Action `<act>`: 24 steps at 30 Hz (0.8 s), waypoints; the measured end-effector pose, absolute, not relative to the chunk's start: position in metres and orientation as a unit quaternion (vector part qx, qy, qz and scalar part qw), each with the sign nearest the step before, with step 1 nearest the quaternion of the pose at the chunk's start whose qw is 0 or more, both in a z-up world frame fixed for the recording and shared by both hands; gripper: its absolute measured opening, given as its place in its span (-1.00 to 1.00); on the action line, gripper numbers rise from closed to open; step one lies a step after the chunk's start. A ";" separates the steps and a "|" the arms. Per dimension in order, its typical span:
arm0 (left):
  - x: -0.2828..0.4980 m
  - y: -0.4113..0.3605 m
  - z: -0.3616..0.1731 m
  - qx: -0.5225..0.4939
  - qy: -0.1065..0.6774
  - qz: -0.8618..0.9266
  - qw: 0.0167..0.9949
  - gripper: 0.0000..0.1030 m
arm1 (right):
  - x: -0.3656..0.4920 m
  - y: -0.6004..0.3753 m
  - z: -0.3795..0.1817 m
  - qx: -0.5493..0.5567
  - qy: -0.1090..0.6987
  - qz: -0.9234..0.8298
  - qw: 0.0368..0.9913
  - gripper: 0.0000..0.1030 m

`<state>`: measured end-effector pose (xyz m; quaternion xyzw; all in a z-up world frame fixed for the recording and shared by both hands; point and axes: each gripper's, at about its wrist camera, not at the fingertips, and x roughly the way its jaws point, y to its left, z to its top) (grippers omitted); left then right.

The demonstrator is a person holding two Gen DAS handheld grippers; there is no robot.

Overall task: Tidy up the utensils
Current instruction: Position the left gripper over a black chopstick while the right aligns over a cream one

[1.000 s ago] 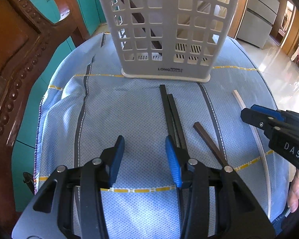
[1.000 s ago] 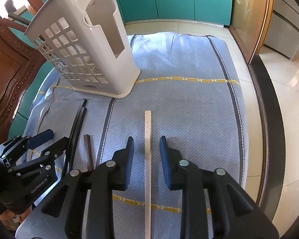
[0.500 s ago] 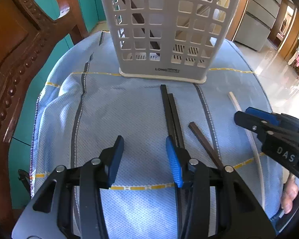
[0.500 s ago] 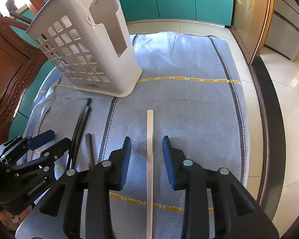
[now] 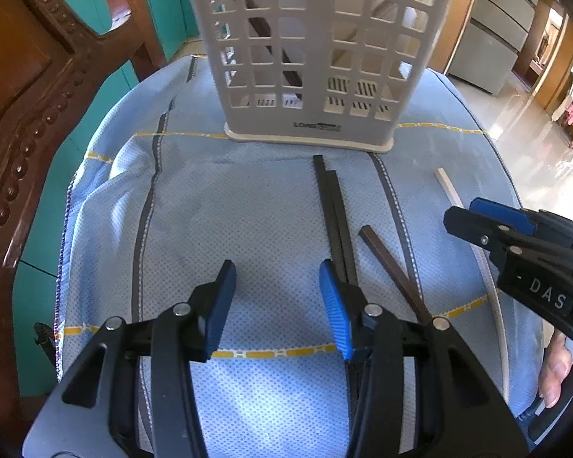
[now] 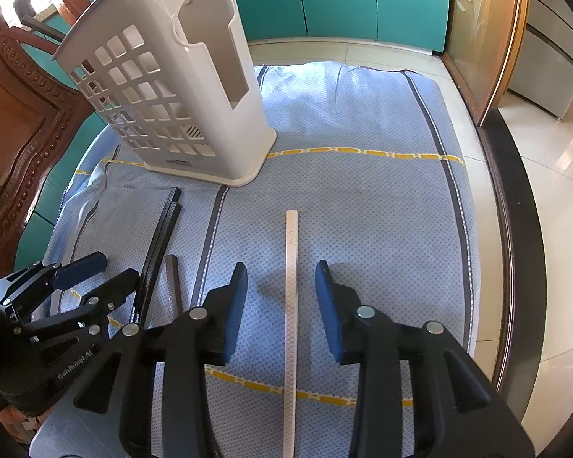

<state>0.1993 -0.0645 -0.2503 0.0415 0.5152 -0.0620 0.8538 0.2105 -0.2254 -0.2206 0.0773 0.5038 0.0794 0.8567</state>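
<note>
The right claw (image 6: 280, 297), which has just been opening, stands released astride the white chopstick (image 6: 291, 267). The left claw (image 5: 275, 301), released, holds nothing. Only the left view shows a dark chopstick inside the basket (image 5: 317, 49) at 12 o'clock; only the right view shows its side cutout.

A light blue cloth (image 6: 363, 206) with a dotted, woven texture covers the worktop, matt and slightly rumpled. The caddy (image 5: 317, 49) is pale moulded plastic with a smooth satin finish. The pale chopstick (image 6: 291, 267) looks matt, perhaps plastic or bone; its surface is hard to read. The black chopsticks (image 5: 334, 213) look matt and the brown stick (image 5: 389, 263) faintly glossy. The carved chair (image 5: 26, 122) is polished, reddish wood.
</note>
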 end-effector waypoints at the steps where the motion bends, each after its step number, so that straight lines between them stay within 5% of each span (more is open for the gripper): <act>1: 0.200 -0.063 -0.250 0.038 0.515 -0.060 0.854 -0.10 | 0.210 -0.226 -0.221 0.078 0.504 0.079 0.857 -0.28; 8: 0.199 -0.052 -0.241 -0.014 0.508 -0.084 0.857 -0.10 | 0.210 -0.225 -0.221 0.077 0.504 0.080 0.857 -0.25; 24: 0.197 -0.076 -0.249 0.047 0.511 -0.082 0.855 0.01 | 0.210 -0.222 -0.221 0.072 0.503 0.082 0.857 -0.16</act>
